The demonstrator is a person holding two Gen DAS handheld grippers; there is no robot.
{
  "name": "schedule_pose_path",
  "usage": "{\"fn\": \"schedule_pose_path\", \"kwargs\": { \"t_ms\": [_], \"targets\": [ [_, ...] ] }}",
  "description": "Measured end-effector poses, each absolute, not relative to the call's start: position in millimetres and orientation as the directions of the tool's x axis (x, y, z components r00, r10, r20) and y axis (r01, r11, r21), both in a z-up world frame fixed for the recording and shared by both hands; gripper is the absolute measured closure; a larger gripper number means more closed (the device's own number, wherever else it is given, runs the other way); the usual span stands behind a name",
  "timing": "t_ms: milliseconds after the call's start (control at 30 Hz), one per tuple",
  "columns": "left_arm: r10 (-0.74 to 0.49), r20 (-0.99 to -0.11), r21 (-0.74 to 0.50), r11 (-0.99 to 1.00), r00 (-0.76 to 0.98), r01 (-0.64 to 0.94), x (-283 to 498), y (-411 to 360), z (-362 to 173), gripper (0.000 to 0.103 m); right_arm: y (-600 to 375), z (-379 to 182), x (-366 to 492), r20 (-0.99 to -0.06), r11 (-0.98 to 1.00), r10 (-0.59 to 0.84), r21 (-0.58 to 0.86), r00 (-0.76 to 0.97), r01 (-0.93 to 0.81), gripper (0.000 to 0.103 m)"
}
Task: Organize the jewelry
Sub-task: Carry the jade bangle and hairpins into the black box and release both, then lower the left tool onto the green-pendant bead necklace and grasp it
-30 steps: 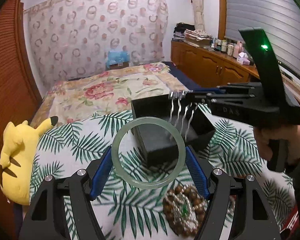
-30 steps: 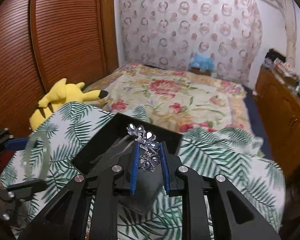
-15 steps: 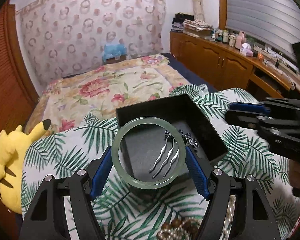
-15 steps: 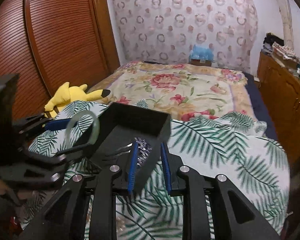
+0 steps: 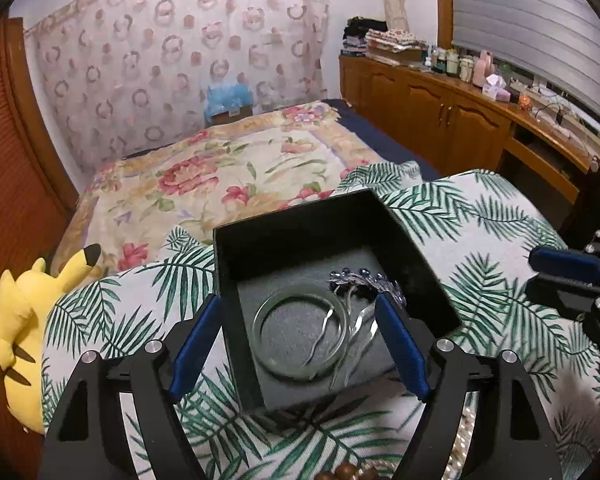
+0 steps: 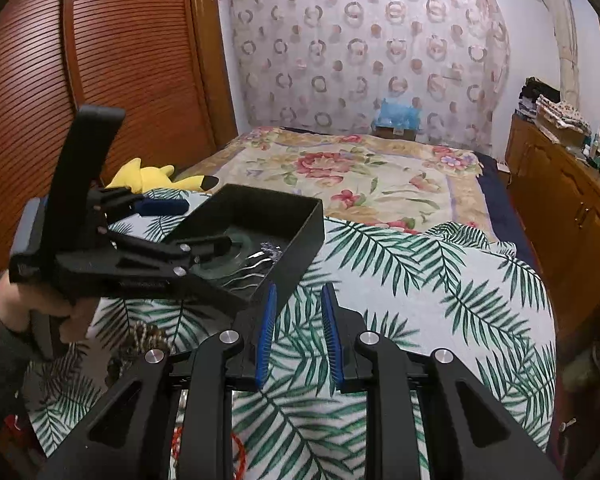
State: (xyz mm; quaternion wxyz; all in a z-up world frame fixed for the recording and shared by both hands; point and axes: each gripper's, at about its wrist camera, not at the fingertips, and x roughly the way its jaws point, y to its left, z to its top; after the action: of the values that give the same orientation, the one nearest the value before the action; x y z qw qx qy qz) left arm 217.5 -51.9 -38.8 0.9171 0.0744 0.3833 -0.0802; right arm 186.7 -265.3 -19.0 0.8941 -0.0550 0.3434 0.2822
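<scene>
Left gripper [image 5: 300, 344] jaws just opened, bangle [image 5: 300, 332] lying free between them in box [image 5: 416, 248]; beads [image 5: 352, 472] nearer still.

We see the box [image 5: 332, 236] open on top, walls all round; bangle [image 5: 300, 330] and hairpin [image 5: 356, 320] cover most of its floor. Left gripper [image 5: 300, 344] straddles the near wall. Leaf-print cloth [image 6: 420, 280] right of the box lies bare; beads [image 6: 144, 336] sit near-left.
</scene>
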Motion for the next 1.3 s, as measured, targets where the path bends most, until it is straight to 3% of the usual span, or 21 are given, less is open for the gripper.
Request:
{"fn": "schedule_pose_path", "kwargs": {
  "t_ms": [800,1033,1300],
  "targets": [
    [-0.212,-0.716,-0.082,0.972,0.666,0.221,78,-10,-63,0.029,-278,-72,66,-0.688,0.835,0.446,0.088,0.572,-0.544,0.077],
    [-0.256,-0.736,-0.101,0.957,0.627,0.273,73,-24,-78,0.068,-278,-77,52,-0.697,0.834,0.443,0.089,0.564,-0.545,0.077],
    [-0.2,-0.737,-0.032,0.965,0.645,0.262,81,-34,-80,0.07,-271,-85,47,-0.71,0.843,0.392,0.023,0.585,-0.538,0.075]
  ]
}}
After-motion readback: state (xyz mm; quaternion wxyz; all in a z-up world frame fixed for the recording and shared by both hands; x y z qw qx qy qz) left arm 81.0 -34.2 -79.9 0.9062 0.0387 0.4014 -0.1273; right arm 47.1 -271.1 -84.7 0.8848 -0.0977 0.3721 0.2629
